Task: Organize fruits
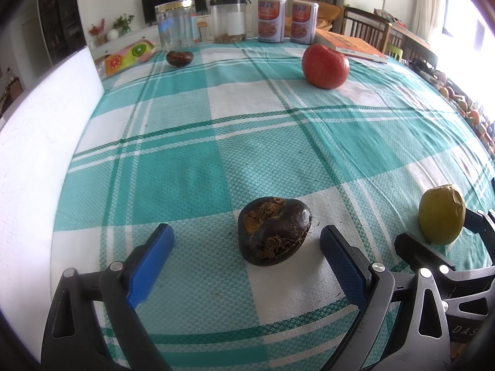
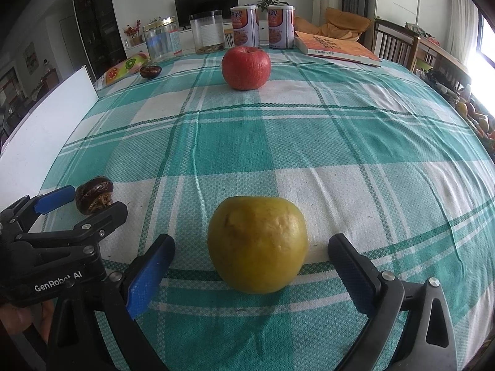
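Note:
A dark brown fruit [image 1: 273,231] lies on the checked cloth between the open fingers of my left gripper [image 1: 247,241], untouched; it also shows in the right wrist view [image 2: 94,195]. A yellow apple [image 2: 257,244] stands between the open fingers of my right gripper [image 2: 252,253], with gaps on both sides; it also shows in the left wrist view [image 1: 441,214]. A red apple [image 1: 324,66] [image 2: 246,68] stands farther back. A second dark brown fruit [image 1: 179,58] [image 2: 150,71] lies at the far left.
A white board [image 1: 40,142] stands along the table's left edge. At the far edge stand two clear jars [image 2: 207,32], two printed cans [image 2: 263,26], an orange book [image 2: 335,49] and a fruit-print packet [image 1: 128,55]. Wooden chairs [image 2: 396,43] stand at the right.

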